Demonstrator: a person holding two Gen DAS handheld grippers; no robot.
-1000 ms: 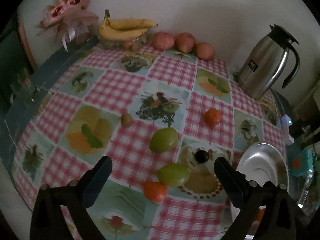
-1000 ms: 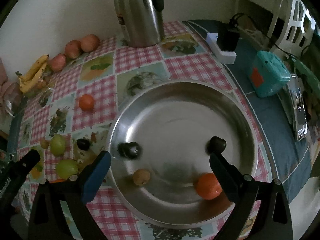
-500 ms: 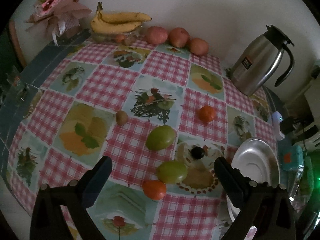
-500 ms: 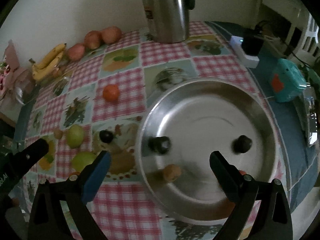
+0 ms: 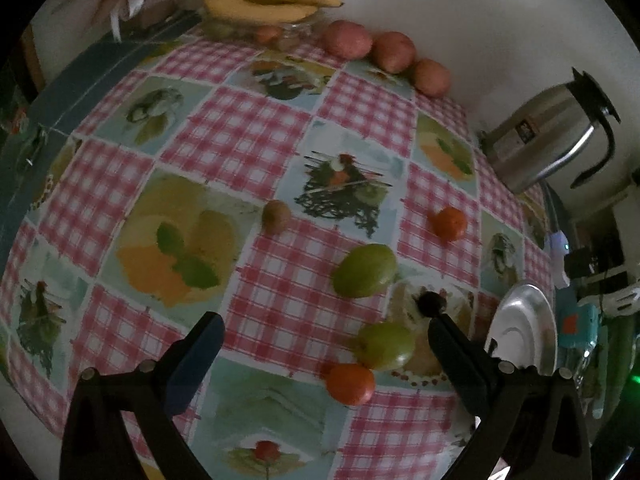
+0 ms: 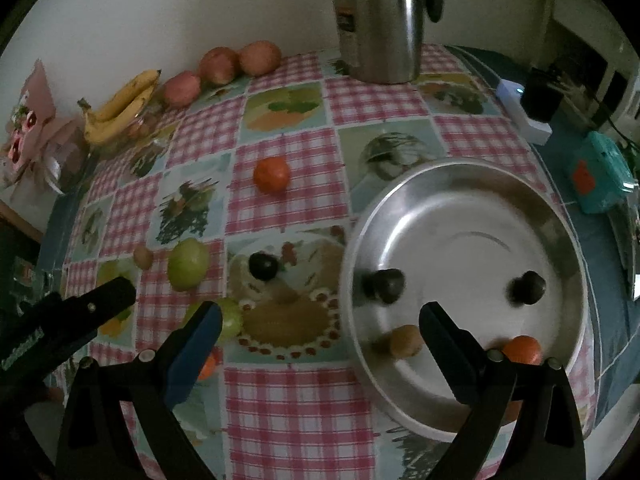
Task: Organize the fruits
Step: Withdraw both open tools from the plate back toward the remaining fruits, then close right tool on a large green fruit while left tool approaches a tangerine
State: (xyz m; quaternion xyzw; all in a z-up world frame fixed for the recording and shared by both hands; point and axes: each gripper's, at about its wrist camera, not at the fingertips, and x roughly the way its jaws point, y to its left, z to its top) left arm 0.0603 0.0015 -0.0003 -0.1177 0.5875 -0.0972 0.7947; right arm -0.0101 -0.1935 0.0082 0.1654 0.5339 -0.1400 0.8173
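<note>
A steel plate (image 6: 472, 184) holds two dark plums (image 6: 385, 285), a small brown fruit (image 6: 405, 341) and an orange (image 6: 521, 349). On the checked tablecloth lie two green fruits (image 5: 365, 270) (image 5: 387, 345), two oranges (image 5: 449, 222) (image 5: 351, 383), a dark plum (image 5: 430, 302) and a small brown fruit (image 5: 276, 216). My left gripper (image 5: 322, 332) hovers open above the cloth, short of these fruits. My right gripper (image 6: 320, 322) is open and empty, hanging over the plate's left rim. The left gripper's finger (image 6: 80, 312) shows at the lower left of the right wrist view.
Bananas (image 5: 272, 0) and three red apples (image 5: 392, 51) line the back wall. A steel jug (image 5: 548, 136) stands at the back right. A teal box (image 6: 600, 176) and a white charger (image 6: 524, 116) lie right of the plate. A pink bouquet (image 6: 28, 140) sits far left.
The left wrist view has swung left and closer over the cloth. The right gripper has shifted left, from over the plate's middle to its left rim. Both stay open.
</note>
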